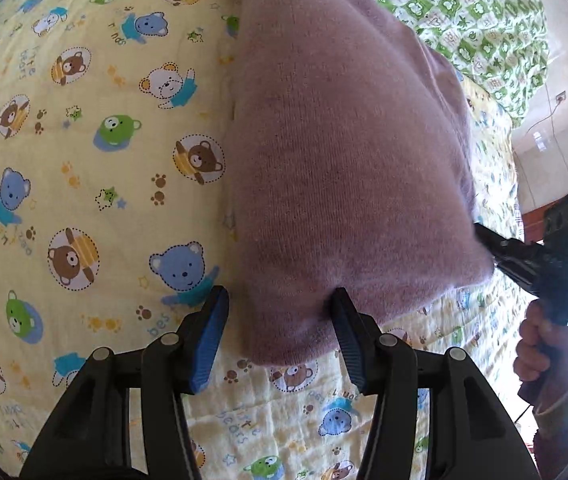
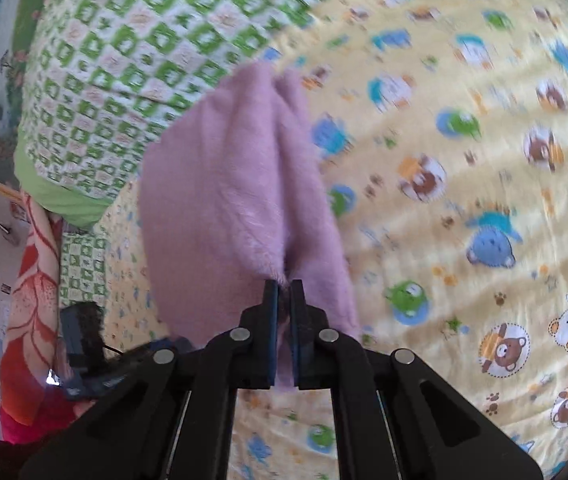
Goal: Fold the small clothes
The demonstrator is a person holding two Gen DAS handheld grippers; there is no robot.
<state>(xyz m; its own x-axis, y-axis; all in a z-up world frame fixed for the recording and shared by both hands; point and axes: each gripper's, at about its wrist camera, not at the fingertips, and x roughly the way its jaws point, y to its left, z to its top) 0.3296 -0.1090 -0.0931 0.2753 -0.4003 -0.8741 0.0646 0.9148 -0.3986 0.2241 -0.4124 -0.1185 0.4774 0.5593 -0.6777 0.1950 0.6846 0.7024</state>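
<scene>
Lying between the spread left fingers (image 1: 280,300), the purple garment (image 1: 343,168) sits pinched in the right fingers (image 2: 284,284).

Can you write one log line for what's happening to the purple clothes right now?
right gripper: shut on purple garment | left gripper: open, straddling garment's near corner | surface: bear-print sheet

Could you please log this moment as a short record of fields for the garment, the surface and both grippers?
garment: pink knit piece, lying on the sheet
surface: yellow bear-print sheet
behind: green checked quilt
left gripper: open, jaws straddling the garment's near corner, not pinching
right gripper: shut on the garment's edge
right hand: gripping its handle at the garment's right side
</scene>
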